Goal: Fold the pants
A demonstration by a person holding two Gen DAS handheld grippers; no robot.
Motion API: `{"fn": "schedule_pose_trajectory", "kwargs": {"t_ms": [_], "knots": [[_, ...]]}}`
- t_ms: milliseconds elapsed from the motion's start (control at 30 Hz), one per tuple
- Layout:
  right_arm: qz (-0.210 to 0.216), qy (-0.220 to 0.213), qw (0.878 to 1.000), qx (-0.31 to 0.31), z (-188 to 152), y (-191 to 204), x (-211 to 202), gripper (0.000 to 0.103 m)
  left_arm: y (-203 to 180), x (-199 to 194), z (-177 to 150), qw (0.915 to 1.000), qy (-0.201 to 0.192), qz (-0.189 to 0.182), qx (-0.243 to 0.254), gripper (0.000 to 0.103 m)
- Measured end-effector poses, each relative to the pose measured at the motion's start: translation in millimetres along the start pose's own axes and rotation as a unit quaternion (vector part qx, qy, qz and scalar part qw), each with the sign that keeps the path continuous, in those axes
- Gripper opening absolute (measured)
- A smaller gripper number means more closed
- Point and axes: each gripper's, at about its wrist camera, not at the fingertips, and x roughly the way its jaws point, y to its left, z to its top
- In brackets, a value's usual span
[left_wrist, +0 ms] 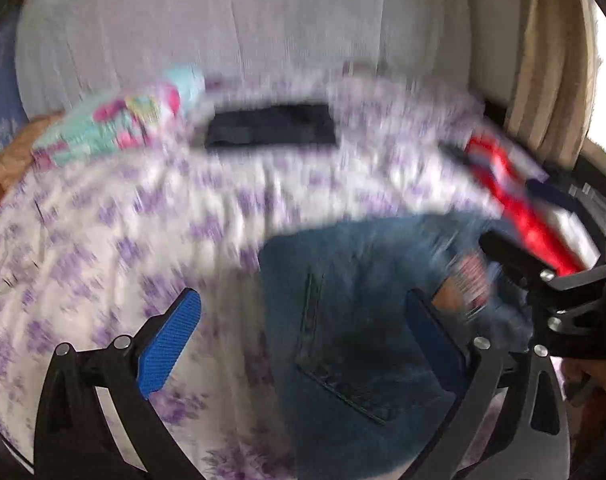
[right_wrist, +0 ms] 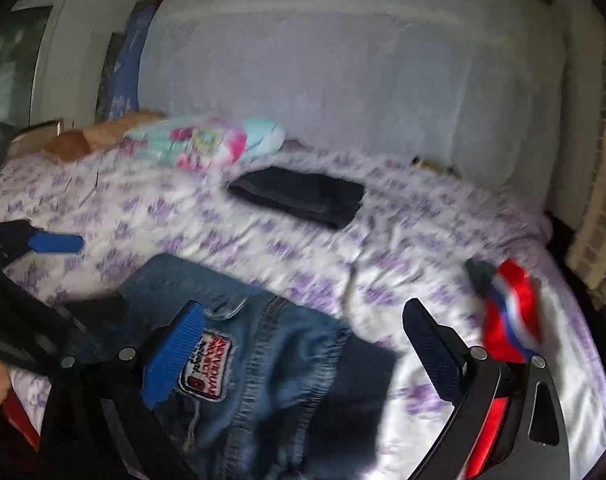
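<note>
A floral bedsheet (right_wrist: 263, 240) carries one pair of blue jeans (right_wrist: 263, 360) at its near edge, patch reading "INDIVIDUAL". Beyond the jeans lies one dark folded garment (right_wrist: 299, 196). Left gripper (left_wrist: 303, 344) and right gripper (right_wrist: 303, 356) hang over the jeans, jaws spread, empty.

Blue denim jeans (right_wrist: 263, 364) lying on the bed.
Crumpled, not flat; mid-blue wash with a darker patch. A stitched pocket faces up in the left view (left_wrist: 343, 340); a white-and-red sewn label shows in the right view. Both views are motion-blurred.
</note>
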Motion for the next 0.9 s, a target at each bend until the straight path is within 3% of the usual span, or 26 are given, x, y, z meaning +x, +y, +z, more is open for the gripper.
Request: {"fn": "schedule_pose_trajectory", "kwargs": {"t_ms": [33, 67, 167, 333, 467, 533, 600, 733, 900], "knots": [[0.001, 0.036, 0.999, -0.003, -8.4, 3.3, 15.9, 0.100, -1.5, 15.6, -7.3, 0.9998, 0.018, 0.007, 0.003, 0.099], [0.000, 0.073, 0.997, -0.005, -19.5, 4.2, 33.2, 0.100, 1.7, 24.4, -14.3, 0.9999, 0.011, 0.000, -0.003, 0.099], [0.049, 0.066, 0.995, 0.052, -35.7, -15.6, 41.5, 0.100, 14.2, 27.4, -16.0, 0.9976, 0.021, -0.046, -0.046, 0.099], [0.006, 0.030, 0.999, 0.039, -31.6, -5.9, 18.4, 0.099, 27.0, 21.7, -17.0, 0.9922, 0.034, -0.082, -0.088, 0.099], [0.016, -0.028, 0.998, 0.054, -33.2, -13.3, -30.7, 0.100, 36.5, -20.9, -22.9, 0.9972, -0.019, -0.019, -0.070, 0.099], [0.023, -0.009, 0.998, 0.051, -42.5, -16.3, -30.9, 0.100, 36.9, -26.0, -30.2, 0.9984, -0.027, -0.006, -0.050, 0.099], [0.018, 0.047, 0.998, 0.036, -57.2, -13.2, -5.7, 0.100, 33.9, -13.2, -36.2, 0.9995, -0.003, -0.007, -0.031, 0.099], [0.100, 0.083, 0.983, 0.127, -68.0, -37.5, 16.5, 0.100, 47.1, -0.4, -33.0, 0.9955, 0.003, -0.054, -0.078, 0.099], [0.112, 0.073, 0.981, 0.142, -75.6, -39.2, 15.2, 0.100, 67.6, 16.9, -51.1, 0.9777, 0.006, -0.135, -0.161, 0.099]]}}
